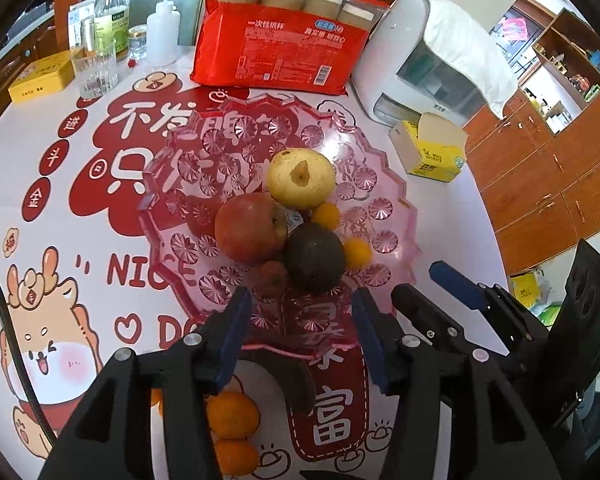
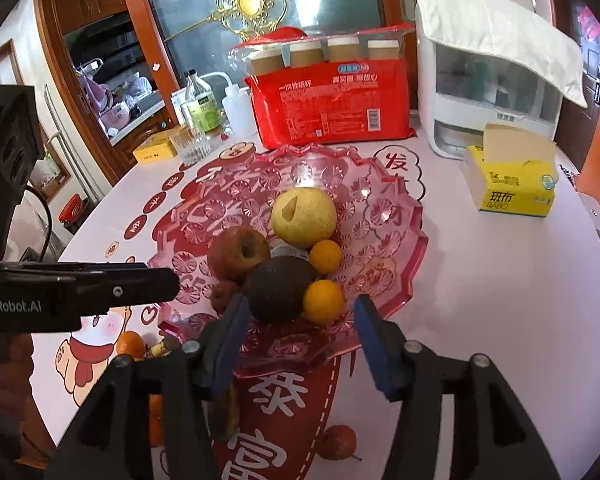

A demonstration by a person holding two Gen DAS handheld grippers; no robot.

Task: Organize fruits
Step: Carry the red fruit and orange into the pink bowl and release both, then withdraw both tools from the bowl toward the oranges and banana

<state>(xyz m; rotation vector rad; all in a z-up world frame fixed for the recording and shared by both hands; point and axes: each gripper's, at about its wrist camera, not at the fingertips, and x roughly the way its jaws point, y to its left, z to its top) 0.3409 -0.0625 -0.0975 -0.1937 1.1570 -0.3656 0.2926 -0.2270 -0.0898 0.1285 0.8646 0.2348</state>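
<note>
A pink glass fruit plate (image 1: pixel 388 216) (image 2: pixel 400 236) holds a yellow pear (image 1: pixel 302 176) (image 2: pixel 304 216), a red apple (image 1: pixel 250 226) (image 2: pixel 238 252), a dark avocado (image 1: pixel 314 258) (image 2: pixel 278 288), two small oranges (image 2: pixel 324 302) (image 2: pixel 326 256) and a small brown fruit (image 1: pixel 272 278). My left gripper (image 1: pixel 300 332) is open and empty over the plate's near rim. My right gripper (image 2: pixel 296 340) is open and empty, just short of the avocado; it also shows in the left wrist view (image 1: pixel 428 288). Two oranges (image 1: pixel 232 414) lie on the table under my left gripper. A small red fruit (image 2: pixel 338 442) lies near the table's front edge.
A red pack of paper cups (image 1: pixel 276 48) (image 2: pixel 332 100) stands behind the plate. A white appliance (image 1: pixel 432 60) (image 2: pixel 488 92) and a yellow tissue box (image 1: pixel 430 146) (image 2: pixel 512 180) are at the right. Bottles, a glass (image 1: pixel 96 70) and a yellow tin (image 1: pixel 44 76) are at the back left.
</note>
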